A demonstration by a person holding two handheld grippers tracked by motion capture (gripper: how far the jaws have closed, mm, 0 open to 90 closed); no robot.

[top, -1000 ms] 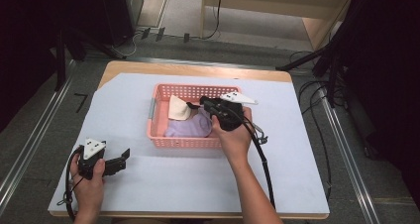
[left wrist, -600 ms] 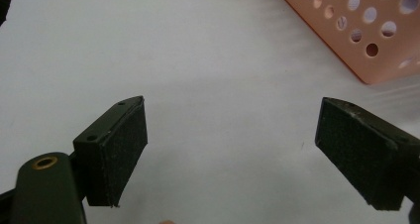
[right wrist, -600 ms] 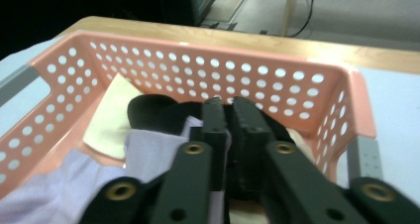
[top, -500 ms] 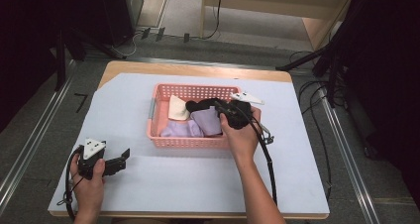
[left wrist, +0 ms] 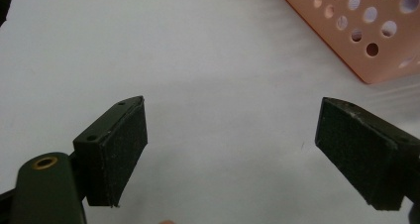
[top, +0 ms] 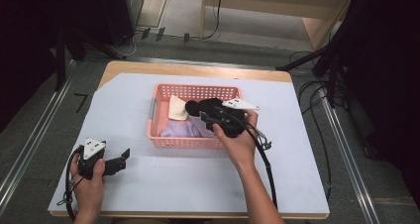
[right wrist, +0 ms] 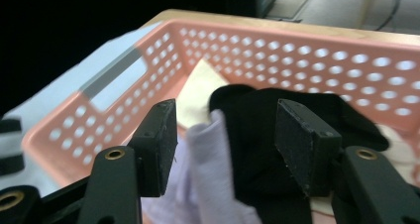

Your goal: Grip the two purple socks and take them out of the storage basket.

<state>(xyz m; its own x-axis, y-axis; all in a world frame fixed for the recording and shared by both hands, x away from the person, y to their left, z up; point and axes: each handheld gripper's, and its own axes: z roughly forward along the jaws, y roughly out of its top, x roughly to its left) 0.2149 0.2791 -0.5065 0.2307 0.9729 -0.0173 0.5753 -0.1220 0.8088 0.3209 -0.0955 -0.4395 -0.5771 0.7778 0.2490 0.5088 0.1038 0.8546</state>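
Cloths sit in the pink basket [top: 159,125] mid-bench; nearest me, my left claw [top: 119,161] rests released on the white sheet [top: 173,184] at the bench's front left, jaws wide apart over bare sheet; farther in, my right claw [right wrist: 223,135] is inside the basket, jaws around a lilac cloth [right wrist: 210,154] and a black cloth [right wrist: 257,130], not fully clenched; a cream cloth [right wrist: 195,92] lies beyond.
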